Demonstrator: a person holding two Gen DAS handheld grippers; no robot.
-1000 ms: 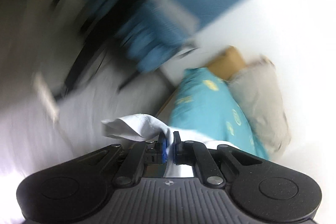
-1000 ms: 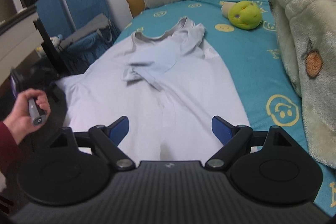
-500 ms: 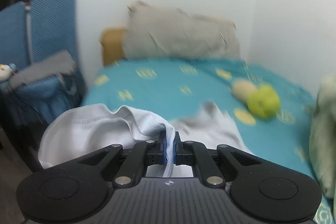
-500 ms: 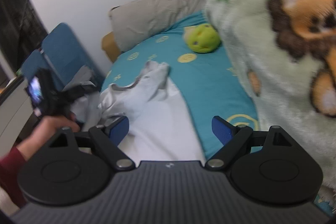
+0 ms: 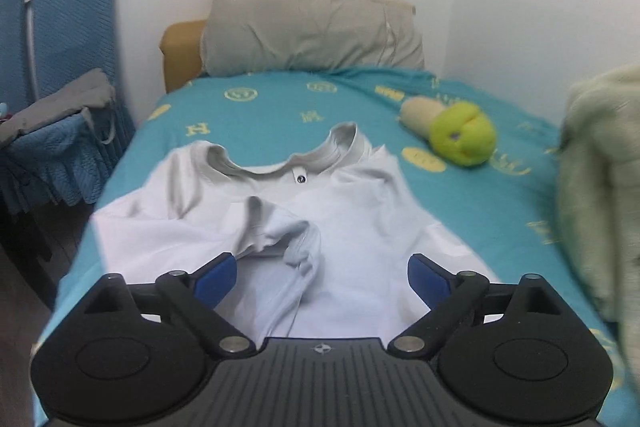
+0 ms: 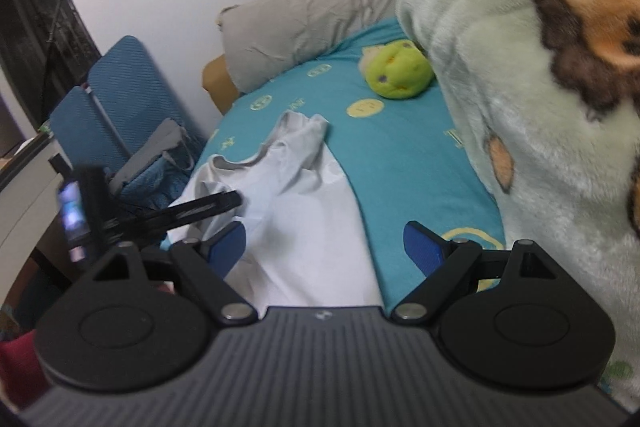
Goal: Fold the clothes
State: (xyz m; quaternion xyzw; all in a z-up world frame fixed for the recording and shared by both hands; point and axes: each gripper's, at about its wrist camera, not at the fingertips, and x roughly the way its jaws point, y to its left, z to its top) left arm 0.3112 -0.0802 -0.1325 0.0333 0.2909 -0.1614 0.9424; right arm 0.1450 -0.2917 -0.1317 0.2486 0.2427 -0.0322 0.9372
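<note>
White shirt [image 5: 352, 227] lay flat-ish on the teal bed [image 5: 500, 211], sleeve flopped across the middle.
Left gripper [image 5: 322, 277] was just opening over that sleeve, pads off the cloth; right gripper [image 6: 324, 247] sat spread wide, holding nothing.

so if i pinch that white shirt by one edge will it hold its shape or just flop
Probably flops: the white shirt already lies in soft folds, one sleeve crumpled across its chest. It looks thin and light, so a pinched edge would likely lift while the rest drags on the teal bedsheet. Likely not slippery; the cloth looks matte.
</note>
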